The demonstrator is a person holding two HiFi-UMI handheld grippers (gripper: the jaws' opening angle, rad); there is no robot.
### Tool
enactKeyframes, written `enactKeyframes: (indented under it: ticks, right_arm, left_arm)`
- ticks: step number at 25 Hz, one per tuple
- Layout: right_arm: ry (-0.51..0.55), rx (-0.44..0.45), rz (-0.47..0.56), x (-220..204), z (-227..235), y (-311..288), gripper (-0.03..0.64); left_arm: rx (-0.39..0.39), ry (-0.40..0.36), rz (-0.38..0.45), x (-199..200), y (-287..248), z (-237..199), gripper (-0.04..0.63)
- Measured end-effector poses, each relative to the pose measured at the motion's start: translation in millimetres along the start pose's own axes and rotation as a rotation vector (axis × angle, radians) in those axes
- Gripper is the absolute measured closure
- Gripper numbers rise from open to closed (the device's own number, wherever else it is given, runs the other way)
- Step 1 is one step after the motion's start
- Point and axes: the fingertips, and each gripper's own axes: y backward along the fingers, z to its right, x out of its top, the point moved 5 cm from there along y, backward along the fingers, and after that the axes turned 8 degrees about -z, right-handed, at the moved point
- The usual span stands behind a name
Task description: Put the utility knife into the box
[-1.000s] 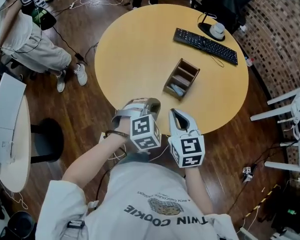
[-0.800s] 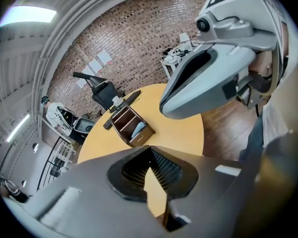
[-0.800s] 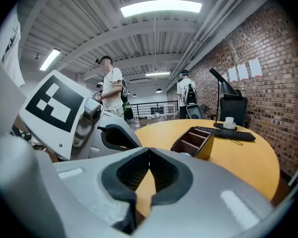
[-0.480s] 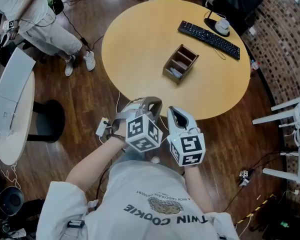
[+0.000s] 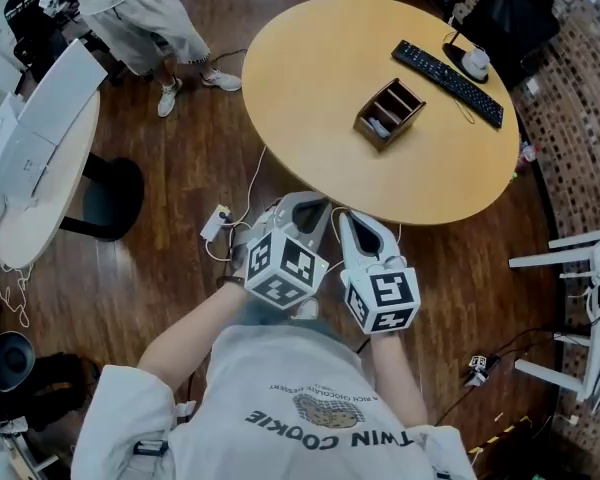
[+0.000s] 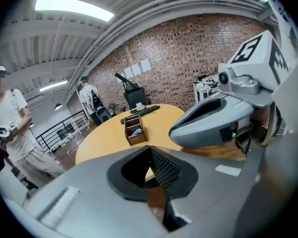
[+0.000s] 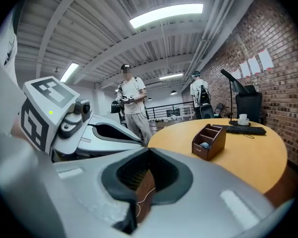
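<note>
The left gripper (image 6: 150,152) has its fingers pressed together with nothing in them, and so does the right gripper (image 7: 147,163). Both hang close to the person, over the floor, well away from the round tabletop (image 5: 310,78).

A small blue-grey thing (image 5: 378,125) lies in one part of the box (image 5: 404,128). It may be the utility knife, but it is too small to tell. If it is, the job looks done. If not, the person must step closer and find it.

A keyboard (image 5: 448,70) lies near the box, not in the way.
</note>
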Motion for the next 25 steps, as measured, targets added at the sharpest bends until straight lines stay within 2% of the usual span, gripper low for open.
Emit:
enactKeyframes:
  ticks: [8, 15, 19, 25]
  right_arm:
    - [0.006, 0.048, 0.023, 3, -50, 3, 0.615]
    - [0.005, 0.074, 0.020, 0, -110, 0, 0.615]
    - [0.002, 0.073, 0.027, -4, -146, 5, 0.615]
    - [0.002, 0.060, 0.031, -16, -194, 18, 0.615]
  left_arm:
    - [0.050, 0.157, 0.035, -34, 54, -5, 0.588]
    - [0.035, 0.267, 0.105, -72, 105, -12, 0.588]
    - [0.017, 0.306, 0.163, -92, 136, -10, 0.588]
    - [0.009, 0.347, 0.195, -125, 174, -1, 0.588]
